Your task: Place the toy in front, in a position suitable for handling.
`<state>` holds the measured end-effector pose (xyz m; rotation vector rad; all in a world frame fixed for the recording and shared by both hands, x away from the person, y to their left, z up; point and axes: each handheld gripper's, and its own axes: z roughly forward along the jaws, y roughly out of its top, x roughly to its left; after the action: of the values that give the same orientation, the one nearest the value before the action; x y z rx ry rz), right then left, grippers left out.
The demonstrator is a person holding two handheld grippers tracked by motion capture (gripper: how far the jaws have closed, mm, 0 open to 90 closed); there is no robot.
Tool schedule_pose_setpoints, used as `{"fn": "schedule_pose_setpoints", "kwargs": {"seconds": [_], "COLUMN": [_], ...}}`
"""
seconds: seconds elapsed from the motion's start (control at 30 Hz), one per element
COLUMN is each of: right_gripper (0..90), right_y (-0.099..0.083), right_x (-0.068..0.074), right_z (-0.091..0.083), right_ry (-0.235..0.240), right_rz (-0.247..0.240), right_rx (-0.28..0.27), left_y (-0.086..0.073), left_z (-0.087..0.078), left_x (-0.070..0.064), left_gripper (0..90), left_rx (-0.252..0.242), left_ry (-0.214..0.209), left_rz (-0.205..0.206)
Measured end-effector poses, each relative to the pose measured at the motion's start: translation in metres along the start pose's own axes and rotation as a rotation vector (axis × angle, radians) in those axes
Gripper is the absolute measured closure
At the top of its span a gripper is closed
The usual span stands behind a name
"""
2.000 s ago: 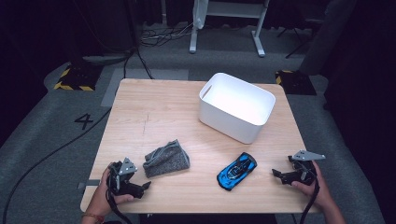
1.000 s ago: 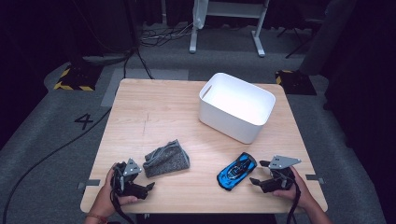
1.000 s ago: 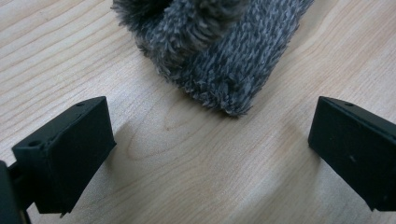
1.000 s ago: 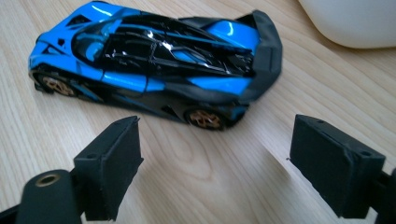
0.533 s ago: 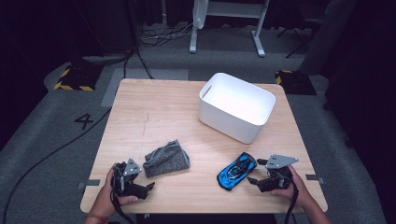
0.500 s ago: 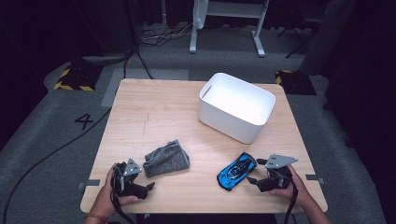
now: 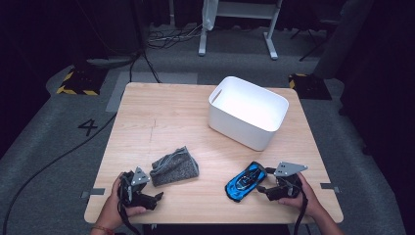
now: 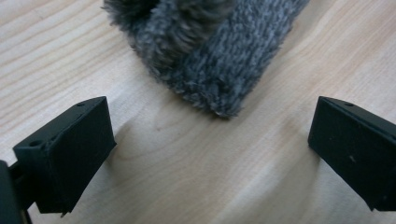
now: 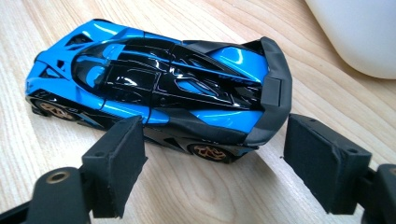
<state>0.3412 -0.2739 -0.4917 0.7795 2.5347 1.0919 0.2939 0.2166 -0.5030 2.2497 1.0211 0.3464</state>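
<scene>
The right gripper [image 9: 210, 158] is held wide open, empty, at the tail of the blue toy car [image 9: 154, 88] on the tabletop [image 7: 186, 117]; closing is judged next. The left gripper [image 8: 210, 140] is likewise spread before the grey cloth [image 8: 210, 51], with the white bin [image 7: 248, 117] seen beyond

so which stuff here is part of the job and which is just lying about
In the job: blue toy car, with the open right gripper at its rear; grey knitted cloth, ahead of the open left gripper.
Lying about: white bin, floor cables.

On the table [image 7: 161, 117], cloth [image 7: 174, 166] left, car [image 7: 244, 180] right, bin [image 7: 248, 111] behind.
</scene>
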Motion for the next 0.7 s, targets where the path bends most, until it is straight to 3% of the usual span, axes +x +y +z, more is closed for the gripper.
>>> {"fn": "schedule_pose_setpoints", "kwargs": {"seconds": [0.03,0.13,0.3,0.4,0.43,0.5,0.57,0.7], "right_gripper": [20.9,20.0,19.7,19.2,18.5,17.9,17.7,17.0], "right_y": [0.000,0.000,-0.001,-0.001,-0.001,-0.001,-0.001,-0.001], "right_x": [0.000,-0.001,-0.001,-0.001,-0.001,-0.001,-0.001,-0.001], "right_z": [0.000,0.001,0.001,0.001,0.001,0.002,0.002,0.002], "right_ry": [0.000,0.002,0.005,0.003,0.003,0.001,-0.002,-0.003], "right_rz": [0.000,0.006,0.013,0.014,0.016,0.015,0.017,0.018], "right_rx": [0.000,-0.002,-0.004,-0.004,-0.003,-0.003,-0.002,-0.003], "left_y": [0.000,0.005,0.016,0.022,0.029,0.036,0.042,0.056], "left_z": [0.000,-0.003,-0.003,-0.007,-0.008,-0.007,-0.004,0.012], "left_x": [0.000,-0.012,-0.031,-0.038,-0.048,-0.059,-0.070,-0.089], "left_gripper": [5.3,21.2,18.4,21.5,21.8,21.6,22.1,22.4], "left_rx": [0.000,-0.001,0.030,0.005,-0.015,-0.016,-0.033,-0.028], "left_ry": [0.000,-0.030,-0.061,-0.097,-0.140,-0.137,-0.182,-0.198], "left_rz": [0.000,0.064,0.118,0.127,0.149,0.185,0.206,0.258]}}
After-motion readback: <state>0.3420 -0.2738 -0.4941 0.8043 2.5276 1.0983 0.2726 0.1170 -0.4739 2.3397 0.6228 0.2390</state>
